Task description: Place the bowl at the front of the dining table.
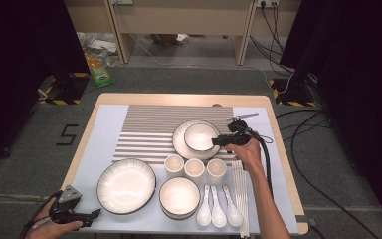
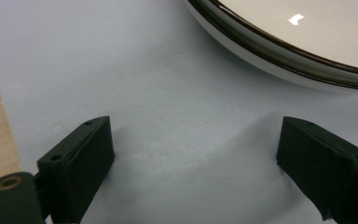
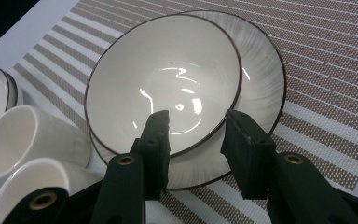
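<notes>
The right gripper, jaws a little apart around the small bowl's near rim, holds nothing; the bowl sits on its plate near the table's far right edge, set like dinner, while the left gripper waits wide open by the near left corner.

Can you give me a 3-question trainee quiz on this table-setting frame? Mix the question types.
1. True or false: the white dark-rimmed ceramic bowl at the right gripper stands on the white ribbed plate, which lies on the brown-and-white striped placemat.
2. How many small white handleless cups stand in the row in front of that plate? A) two B) three C) five
3. Fill in: the left gripper has its jaws ____, with nothing between them, over the pale blue table cover.

Key: 1 true. 2 B. 3 open.
</notes>
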Tool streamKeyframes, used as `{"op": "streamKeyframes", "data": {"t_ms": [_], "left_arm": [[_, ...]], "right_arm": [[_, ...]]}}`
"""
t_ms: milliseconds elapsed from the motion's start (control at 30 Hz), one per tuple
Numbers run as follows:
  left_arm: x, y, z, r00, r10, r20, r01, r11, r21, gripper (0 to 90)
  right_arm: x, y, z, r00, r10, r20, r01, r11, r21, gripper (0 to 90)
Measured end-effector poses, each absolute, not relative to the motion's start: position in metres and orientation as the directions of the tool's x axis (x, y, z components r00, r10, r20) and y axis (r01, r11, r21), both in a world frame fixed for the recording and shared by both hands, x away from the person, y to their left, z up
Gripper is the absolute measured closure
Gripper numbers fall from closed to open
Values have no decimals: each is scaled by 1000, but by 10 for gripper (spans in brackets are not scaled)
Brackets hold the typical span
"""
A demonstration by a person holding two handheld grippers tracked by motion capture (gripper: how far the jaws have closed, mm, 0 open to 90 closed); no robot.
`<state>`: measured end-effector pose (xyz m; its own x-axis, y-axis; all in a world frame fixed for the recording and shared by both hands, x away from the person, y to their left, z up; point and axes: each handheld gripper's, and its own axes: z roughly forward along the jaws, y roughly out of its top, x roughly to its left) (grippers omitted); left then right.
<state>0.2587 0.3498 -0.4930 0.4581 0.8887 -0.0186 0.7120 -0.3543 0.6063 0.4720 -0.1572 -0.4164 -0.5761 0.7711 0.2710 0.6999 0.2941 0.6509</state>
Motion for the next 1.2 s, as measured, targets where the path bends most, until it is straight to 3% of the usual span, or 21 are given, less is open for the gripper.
{"op": "streamKeyframes", "data": {"t_ms": [367,1200], "left_arm": [[259,350,-493,457,889,-17,710,-353,609,97],[259,349,-493,456,890,-19,714,-353,604,97]], "right_arm": [[456,-148,-418,-636,736,231,664,370,649,588],[458,-132,-423,-617,763,193,670,380,637,568]]}}
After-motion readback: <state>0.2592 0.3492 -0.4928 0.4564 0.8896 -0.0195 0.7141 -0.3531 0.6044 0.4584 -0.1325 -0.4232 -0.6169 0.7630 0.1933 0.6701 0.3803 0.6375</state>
